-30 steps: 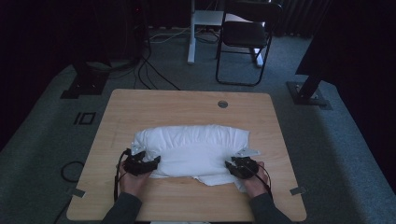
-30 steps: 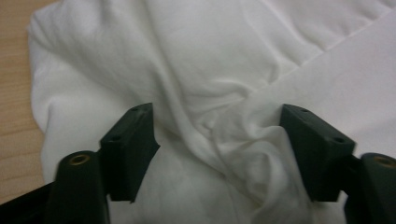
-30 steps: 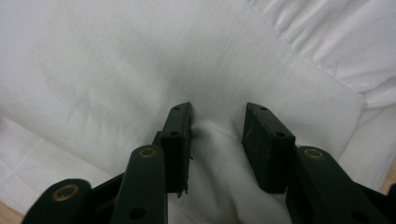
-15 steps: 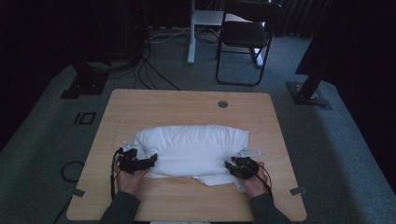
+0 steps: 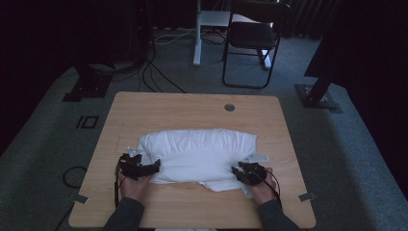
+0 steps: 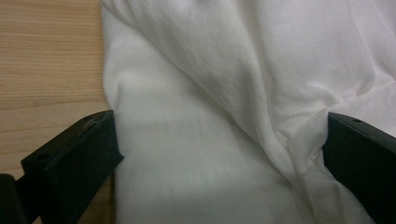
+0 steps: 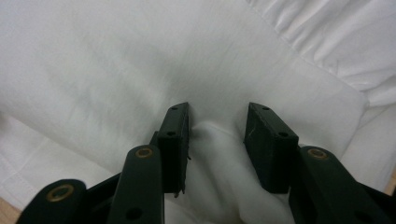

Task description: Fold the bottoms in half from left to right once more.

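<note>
White cloth [image 5: 197,156], folded and bunched, lies across the middle of the wooden worktop [image 5: 192,108], nearer the person's edge. Left claw [image 5: 142,168] sits at the cloth's left edge; its jaws have just been opening and now stand wide, with cloth lying loose between them in the left gripper view [image 6: 219,116], unpressed. Right claw [image 5: 239,172] rests on the cloth's near right corner, jaws partly apart, a pinched ridge of fabric [image 7: 217,140] rising between them; whether the pads press it cannot be told.
</note>
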`<action>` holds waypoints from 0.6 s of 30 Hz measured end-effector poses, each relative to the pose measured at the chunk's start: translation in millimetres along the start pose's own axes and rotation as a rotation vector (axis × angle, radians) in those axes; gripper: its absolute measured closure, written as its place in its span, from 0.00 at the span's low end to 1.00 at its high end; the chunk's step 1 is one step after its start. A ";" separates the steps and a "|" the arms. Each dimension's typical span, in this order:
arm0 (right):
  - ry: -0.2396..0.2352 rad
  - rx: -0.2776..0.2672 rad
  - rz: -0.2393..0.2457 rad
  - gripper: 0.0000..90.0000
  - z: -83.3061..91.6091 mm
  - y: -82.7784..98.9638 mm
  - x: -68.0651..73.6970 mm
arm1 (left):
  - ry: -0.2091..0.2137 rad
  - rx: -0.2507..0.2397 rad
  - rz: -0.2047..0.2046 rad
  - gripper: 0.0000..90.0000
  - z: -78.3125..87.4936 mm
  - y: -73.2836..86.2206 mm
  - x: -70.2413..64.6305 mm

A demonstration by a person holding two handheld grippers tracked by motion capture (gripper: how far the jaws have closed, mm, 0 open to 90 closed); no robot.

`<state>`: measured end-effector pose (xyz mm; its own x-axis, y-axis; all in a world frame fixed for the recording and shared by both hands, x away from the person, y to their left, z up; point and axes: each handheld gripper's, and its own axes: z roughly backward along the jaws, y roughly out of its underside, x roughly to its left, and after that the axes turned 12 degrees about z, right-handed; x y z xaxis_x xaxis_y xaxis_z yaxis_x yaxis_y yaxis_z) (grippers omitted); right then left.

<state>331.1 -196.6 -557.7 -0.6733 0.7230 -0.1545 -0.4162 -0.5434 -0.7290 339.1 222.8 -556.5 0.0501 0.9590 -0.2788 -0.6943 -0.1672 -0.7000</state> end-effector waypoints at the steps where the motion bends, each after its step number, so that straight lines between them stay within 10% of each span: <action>1: 0.000 0.000 0.000 0.66 0.0 0.0 0.0 | 0.010 -0.001 -0.004 0.00 2.1 -0.4 0.6; 5: -0.001 -0.001 0.000 0.66 0.0 0.1 -0.1 | 0.003 -0.050 0.026 0.00 10.1 -3.7 6.9; 9: -0.002 -0.001 -0.001 0.65 0.0 0.2 -0.1 | -0.012 0.018 0.072 0.00 0.6 -3.9 11.5; 18: -0.003 -0.005 0.000 0.64 0.0 0.7 0.3 | -0.142 0.038 -0.050 0.02 -4.6 1.1 -4.3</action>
<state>330.6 -196.8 -558.2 -0.6750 0.7219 -0.1526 -0.4133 -0.5412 -0.7323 341.4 217.5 -559.0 -0.0151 0.9890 -0.1470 -0.7203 -0.1127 -0.6845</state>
